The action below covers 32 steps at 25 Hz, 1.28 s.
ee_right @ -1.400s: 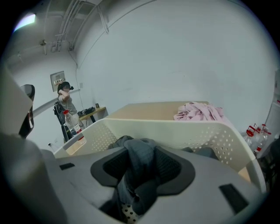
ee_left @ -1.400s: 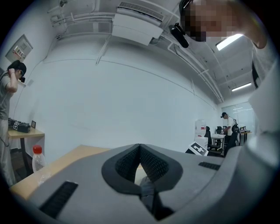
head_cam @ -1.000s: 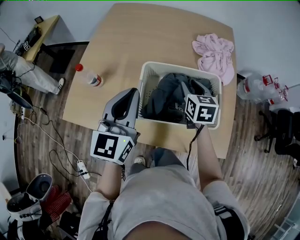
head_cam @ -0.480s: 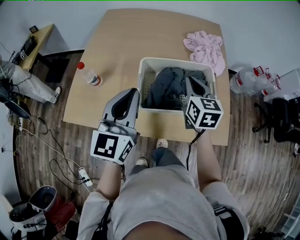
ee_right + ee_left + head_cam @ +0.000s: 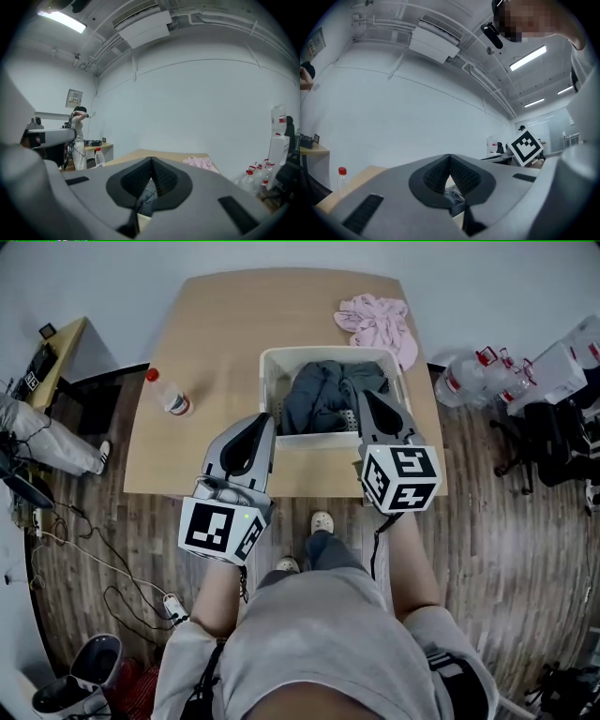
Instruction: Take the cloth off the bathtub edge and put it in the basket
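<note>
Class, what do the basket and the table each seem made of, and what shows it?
The basket: likely white moulded plastic, matte, small holes in its walls. The table: wood or wood-look laminate, smooth pale tan top; grain too faint to decide.

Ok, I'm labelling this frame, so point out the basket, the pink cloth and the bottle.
basket [image 5: 314, 440], head view, on its white front wall between the two grippers.
pink cloth [image 5: 375, 320], head view, on the middle of the crumpled heap.
bottle [image 5: 173, 401], head view, on its body below the red cap.
</note>
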Motion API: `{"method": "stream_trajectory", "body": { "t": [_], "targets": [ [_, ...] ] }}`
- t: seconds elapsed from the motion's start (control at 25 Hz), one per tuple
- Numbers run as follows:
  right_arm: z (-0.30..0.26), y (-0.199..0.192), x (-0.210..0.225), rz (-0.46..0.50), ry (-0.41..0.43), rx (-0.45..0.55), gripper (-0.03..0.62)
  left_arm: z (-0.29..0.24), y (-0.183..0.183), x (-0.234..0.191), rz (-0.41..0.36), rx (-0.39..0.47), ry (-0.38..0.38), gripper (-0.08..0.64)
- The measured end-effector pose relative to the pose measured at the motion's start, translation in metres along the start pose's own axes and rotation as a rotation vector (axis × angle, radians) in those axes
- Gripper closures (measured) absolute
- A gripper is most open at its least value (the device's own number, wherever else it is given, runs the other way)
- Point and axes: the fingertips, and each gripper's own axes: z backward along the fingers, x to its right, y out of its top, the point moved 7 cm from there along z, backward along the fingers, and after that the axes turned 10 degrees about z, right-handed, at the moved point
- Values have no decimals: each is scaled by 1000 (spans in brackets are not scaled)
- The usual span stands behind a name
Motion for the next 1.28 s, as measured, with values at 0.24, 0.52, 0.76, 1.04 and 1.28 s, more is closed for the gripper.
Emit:
{"method": "stream_trajectory", "body": {
  "t": [0.24,0.52,0.76,1.04,1.28],
  "targets": [
    [49,8,-19,5,-27,47,583,21,1,22,-17,-13,-54,546],
    [92,10,-42,1,-69,72,583,49,0,42,-24,-13,-103,546],
    [122,10,-57,-15,-99,91,583,67,-5,54,-17,-16,-134,546],
    [148,10,-63,-17,-118,106,583,81,-8,65,-12,-19,-144,546],
    [159,20,-61,-2,-106,151,583,81,-2,75,-27,-2,-137,546]
  ]
}}
